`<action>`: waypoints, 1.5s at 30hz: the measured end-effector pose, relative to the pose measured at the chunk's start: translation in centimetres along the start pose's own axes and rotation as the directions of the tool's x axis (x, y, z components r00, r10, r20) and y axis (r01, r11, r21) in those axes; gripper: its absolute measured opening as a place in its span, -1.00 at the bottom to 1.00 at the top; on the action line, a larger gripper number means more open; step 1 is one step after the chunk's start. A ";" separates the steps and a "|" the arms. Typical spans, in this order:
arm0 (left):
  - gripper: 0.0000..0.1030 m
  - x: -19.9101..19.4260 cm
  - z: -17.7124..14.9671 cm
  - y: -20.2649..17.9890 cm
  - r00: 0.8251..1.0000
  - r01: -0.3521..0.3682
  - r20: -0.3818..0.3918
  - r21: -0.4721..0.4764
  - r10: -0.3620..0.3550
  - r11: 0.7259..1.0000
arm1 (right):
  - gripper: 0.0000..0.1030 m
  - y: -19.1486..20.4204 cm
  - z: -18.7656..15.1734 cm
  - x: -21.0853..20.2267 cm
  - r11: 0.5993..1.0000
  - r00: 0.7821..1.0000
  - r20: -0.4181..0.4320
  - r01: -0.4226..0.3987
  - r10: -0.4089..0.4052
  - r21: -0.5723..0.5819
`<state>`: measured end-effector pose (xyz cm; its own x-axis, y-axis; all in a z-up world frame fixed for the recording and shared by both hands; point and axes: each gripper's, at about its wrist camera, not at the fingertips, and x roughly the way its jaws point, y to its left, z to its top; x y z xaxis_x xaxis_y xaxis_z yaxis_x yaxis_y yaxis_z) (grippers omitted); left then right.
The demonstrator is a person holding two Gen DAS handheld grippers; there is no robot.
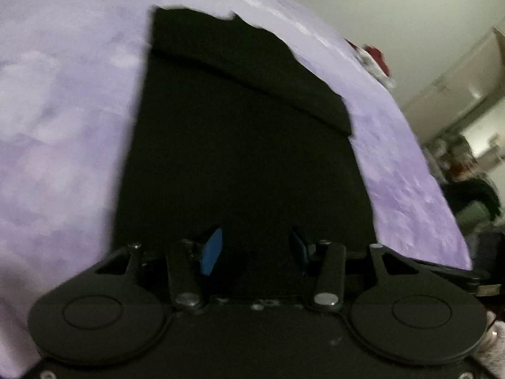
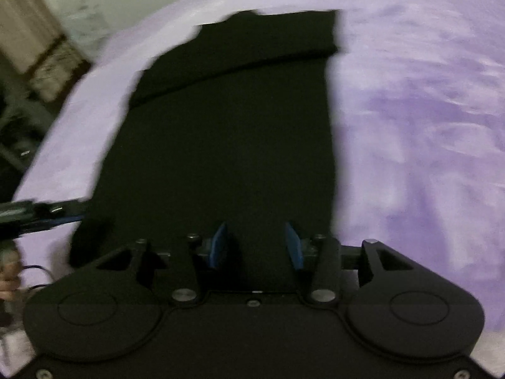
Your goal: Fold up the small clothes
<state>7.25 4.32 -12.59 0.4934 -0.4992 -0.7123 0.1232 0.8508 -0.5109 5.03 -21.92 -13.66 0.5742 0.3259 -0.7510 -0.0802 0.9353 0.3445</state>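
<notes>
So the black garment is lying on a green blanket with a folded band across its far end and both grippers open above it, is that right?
Not quite: the blanket is lilac purple, not green, as both wrist views show. The rest holds: the black garment lies on it with a folded band across its far end, and the left gripper and right gripper are open with nothing between their fingers.

Both wrist views look steeply down along their own tools, close over a black garment [image 1: 240,145] lying on a lavender bed cover [image 1: 63,126]. They share the garment's folded band toward 12 o'clock; the right view catches the left tool [image 2: 41,213] at 9 o'clock.
</notes>
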 end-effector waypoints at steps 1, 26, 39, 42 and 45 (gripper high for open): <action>-0.07 0.9 -0.4 -0.6 1.000 0.005 -0.025 0.012 -0.004 1.000 | -0.30 1.1 -0.1 0.6 0.999 1.000 -0.007 -0.029 0.029 -0.014; 0.03 -3.1 -0.8 9.6 0.977 -0.164 -0.172 -0.231 0.125 0.959 | -0.19 -8.2 -0.9 -2.7 0.989 0.997 -0.074 -0.009 0.021 0.148; 0.04 -1.4 -0.3 11.2 0.970 -0.119 -0.236 -0.240 0.061 0.963 | -0.03 -10.3 -1.7 -0.1 0.962 0.978 -0.180 -0.052 0.103 0.269; -0.01 -1.4 -0.4 11.2 0.971 -0.107 -0.233 -0.245 0.049 0.964 | -0.03 -10.3 -1.8 -0.3 0.959 0.974 -0.189 -0.066 0.121 0.275; -0.05 -1.5 -0.6 11.1 0.973 -0.109 -0.225 -0.254 0.051 0.961 | -0.03 -9.9 -1.9 -0.1 0.959 0.971 -0.196 -0.080 0.137 0.274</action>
<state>7.42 14.43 -17.49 0.2922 -0.4797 -0.8273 -0.1542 0.8301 -0.5358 4.16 -30.96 -18.07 0.3871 0.4711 -0.7926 0.1004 0.8330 0.5441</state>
